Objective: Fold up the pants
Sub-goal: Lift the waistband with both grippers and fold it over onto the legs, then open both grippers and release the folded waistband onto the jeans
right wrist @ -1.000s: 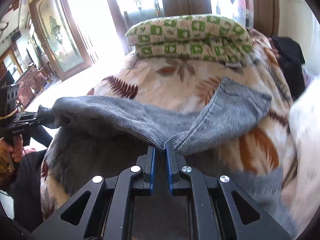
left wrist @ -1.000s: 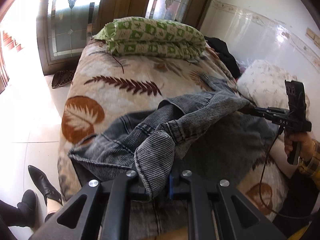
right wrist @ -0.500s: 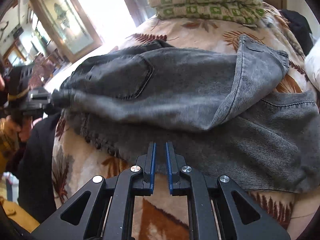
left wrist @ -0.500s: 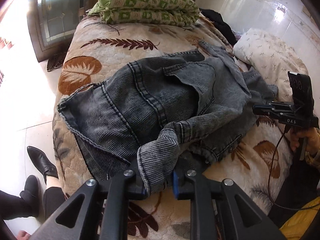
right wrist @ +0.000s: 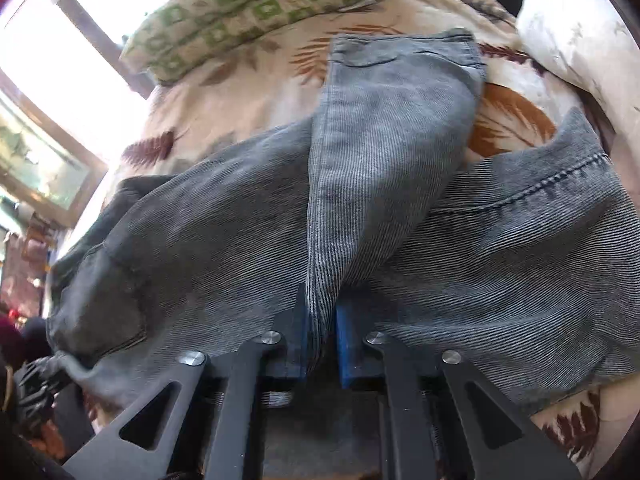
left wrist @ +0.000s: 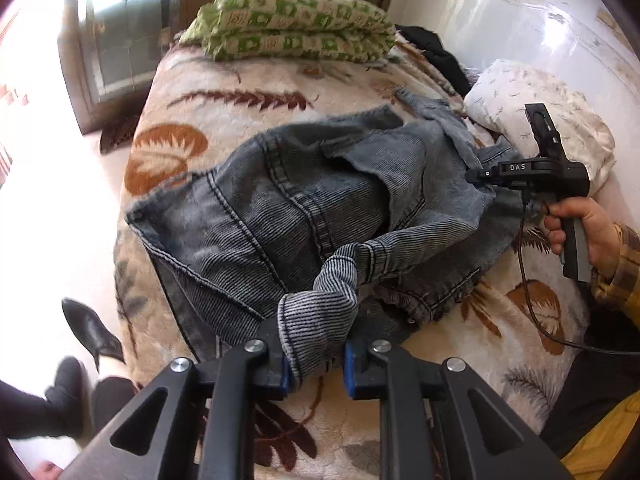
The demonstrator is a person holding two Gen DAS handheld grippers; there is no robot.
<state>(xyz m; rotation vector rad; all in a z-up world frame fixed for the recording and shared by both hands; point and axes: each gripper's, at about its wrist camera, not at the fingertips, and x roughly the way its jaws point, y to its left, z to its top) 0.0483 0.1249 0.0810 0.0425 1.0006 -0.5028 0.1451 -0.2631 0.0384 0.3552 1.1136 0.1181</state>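
Observation:
Grey denim pants (left wrist: 304,200) lie bunched across a leaf-patterned bed; they also fill the right wrist view (right wrist: 400,208). My left gripper (left wrist: 314,364) has its jaws partly apart, with a twisted fold of the pants' edge lying between the blue pads near the bed's front edge. My right gripper (right wrist: 321,344) is shut on a narrow fold of the pants. It also shows in the left wrist view (left wrist: 480,174) at the pants' right side, held in a hand.
A folded green-and-white quilt (left wrist: 292,28) lies at the far end of the bed (left wrist: 500,340). A white pillow (left wrist: 540,120) and dark clothing (left wrist: 436,56) lie by the right wall. Black shoes (left wrist: 88,328) stand on the floor to the left.
Both grippers have lowered the pants onto the bed. The left jaws have widened around the fold. The right gripper has moved in close and pinches a fold again.

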